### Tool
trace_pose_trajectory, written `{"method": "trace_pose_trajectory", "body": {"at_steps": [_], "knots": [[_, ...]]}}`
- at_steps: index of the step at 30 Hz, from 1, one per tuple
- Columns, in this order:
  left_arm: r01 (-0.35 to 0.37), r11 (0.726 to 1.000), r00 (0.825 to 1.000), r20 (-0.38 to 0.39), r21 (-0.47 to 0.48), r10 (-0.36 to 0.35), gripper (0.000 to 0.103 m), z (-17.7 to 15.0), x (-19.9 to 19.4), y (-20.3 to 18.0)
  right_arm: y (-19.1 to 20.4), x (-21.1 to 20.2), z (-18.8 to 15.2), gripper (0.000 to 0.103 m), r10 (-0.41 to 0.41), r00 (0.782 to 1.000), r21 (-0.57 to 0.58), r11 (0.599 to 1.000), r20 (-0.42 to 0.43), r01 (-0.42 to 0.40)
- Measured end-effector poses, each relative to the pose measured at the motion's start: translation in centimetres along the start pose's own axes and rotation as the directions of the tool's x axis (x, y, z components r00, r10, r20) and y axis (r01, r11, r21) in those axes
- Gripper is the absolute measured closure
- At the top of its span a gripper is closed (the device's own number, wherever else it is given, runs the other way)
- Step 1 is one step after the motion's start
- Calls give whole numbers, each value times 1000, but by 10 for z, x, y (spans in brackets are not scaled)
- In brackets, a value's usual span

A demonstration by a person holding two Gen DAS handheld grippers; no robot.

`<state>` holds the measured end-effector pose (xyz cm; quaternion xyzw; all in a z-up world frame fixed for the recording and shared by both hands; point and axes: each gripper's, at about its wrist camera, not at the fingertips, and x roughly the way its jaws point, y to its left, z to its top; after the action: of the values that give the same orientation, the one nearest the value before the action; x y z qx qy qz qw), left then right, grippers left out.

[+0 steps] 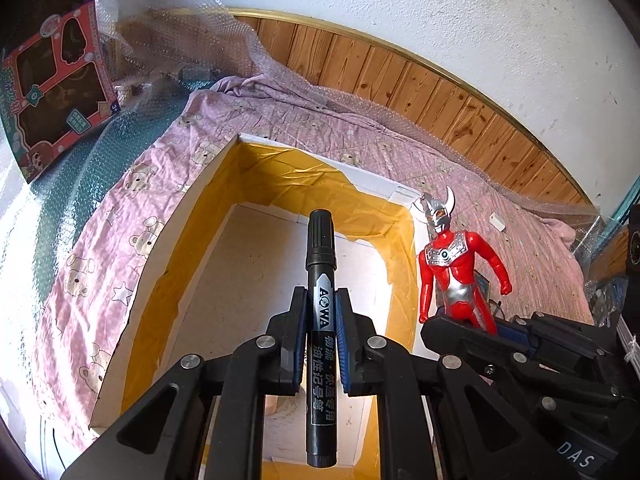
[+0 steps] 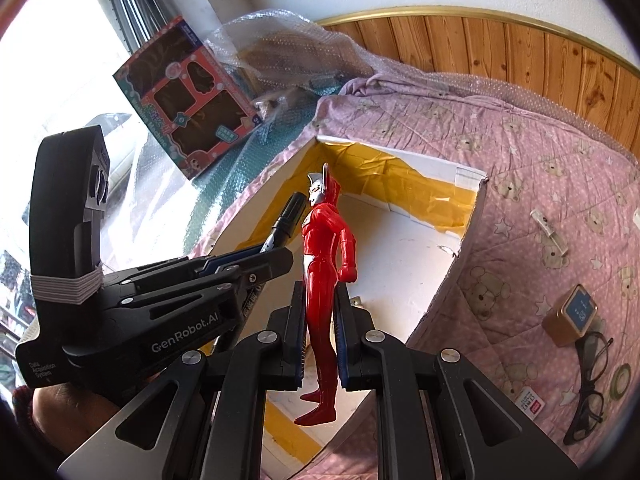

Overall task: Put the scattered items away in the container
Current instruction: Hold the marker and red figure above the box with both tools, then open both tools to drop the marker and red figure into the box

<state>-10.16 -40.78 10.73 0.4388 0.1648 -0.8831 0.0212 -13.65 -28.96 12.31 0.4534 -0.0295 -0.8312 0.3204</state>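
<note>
A pink bear-print quilt (image 2: pixel 540 168) covers the bed. On it sits the open cardboard box (image 1: pixel 168 264), lined with yellow tape. The right hand-held gripper (image 2: pixel 320 332) clamps the legs of a red and silver hero figure (image 2: pixel 326 248), held upright over the box's near edge. At its 10 o'clock, the left hand-held gripper (image 1: pixel 321 334) pinches a black marker (image 1: pixel 320 280) above the box floor. At 3 o'clock on the quilt lie black glasses (image 2: pixel 590 384) and a small gold cube (image 2: pixel 570 314).
</note>
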Motion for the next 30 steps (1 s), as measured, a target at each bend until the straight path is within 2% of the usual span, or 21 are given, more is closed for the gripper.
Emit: {"method": "trace_pose_trajectory", "body": {"at_steps": [6, 10, 24, 30], "knots": [[14, 1000, 999, -49, -17, -14, 89, 15, 15, 5, -2, 14, 8, 90, -12, 1000, -3, 1000, -28, 12], [-3, 1000, 998, -66, -5, 2, 89, 25, 21, 7, -4, 29, 13, 90, -21, 998, -2, 1000, -57, 20], [-1, 1000, 985, -170, -26, -4, 89, 41, 59, 17, -15, 66, 35, 90, -116, 983, -38, 993, -140, 112], [-47, 999, 984, -175, -23, 42, 89, 48, 74, 19, -21, 76, 48, 90, -141, 976, -41, 990, -167, 136]]}}
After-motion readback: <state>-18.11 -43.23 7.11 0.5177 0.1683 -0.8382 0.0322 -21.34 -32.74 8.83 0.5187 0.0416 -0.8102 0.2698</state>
